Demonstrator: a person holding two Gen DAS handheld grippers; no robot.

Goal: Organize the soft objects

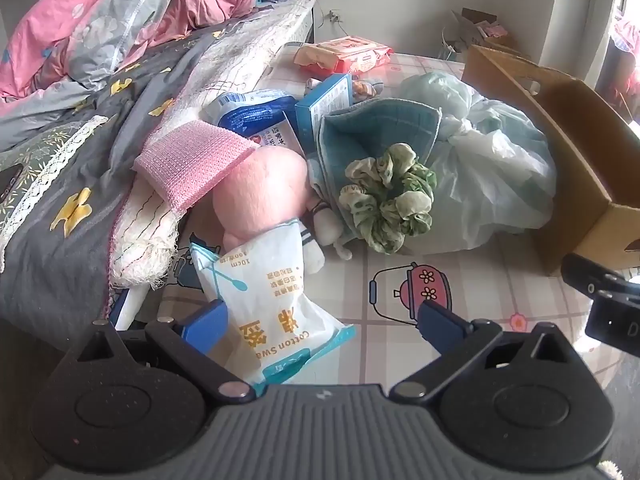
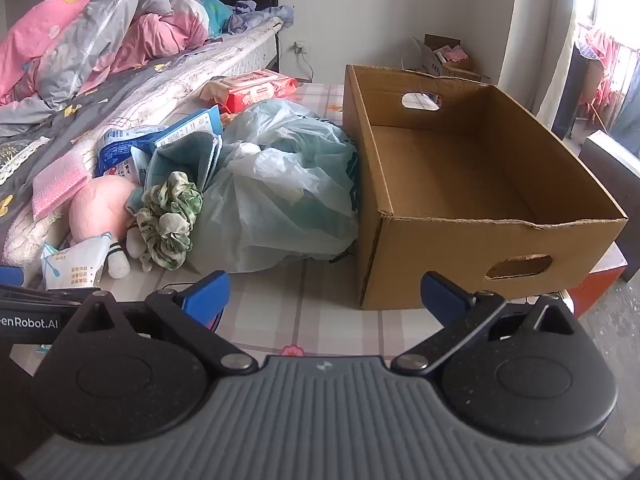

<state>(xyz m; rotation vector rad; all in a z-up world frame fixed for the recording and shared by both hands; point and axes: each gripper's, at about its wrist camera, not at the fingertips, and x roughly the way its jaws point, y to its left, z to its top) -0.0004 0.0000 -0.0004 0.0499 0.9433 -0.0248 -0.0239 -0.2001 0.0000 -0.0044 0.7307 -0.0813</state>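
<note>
Left gripper [image 1: 320,320]: jaws wide apart, nothing clamped. Between them, close against the left blue finger [image 1: 204,322]: white bag of cotton swabs [image 1: 272,304], lying on the checked tablecloth [image 1: 460,340]. Just ahead of the jaws: pink plush toy [image 1: 260,192], with a pink knitted cloth [image 1: 196,164] draped over it. Ahead and slightly right: green scrunchie [image 1: 390,196], resting against a pale plastic bag [image 1: 492,168].

Right gripper [image 2: 324,300]: jaws also fully apart, empty. Ahead right of the jaws: open cardboard box [image 2: 460,248], nothing visible inside. Ahead left: same plastic bag [image 2: 280,192], touching the box wall; scrunchie [image 2: 168,220] and plush toy [image 2: 100,212] further left.
</note>
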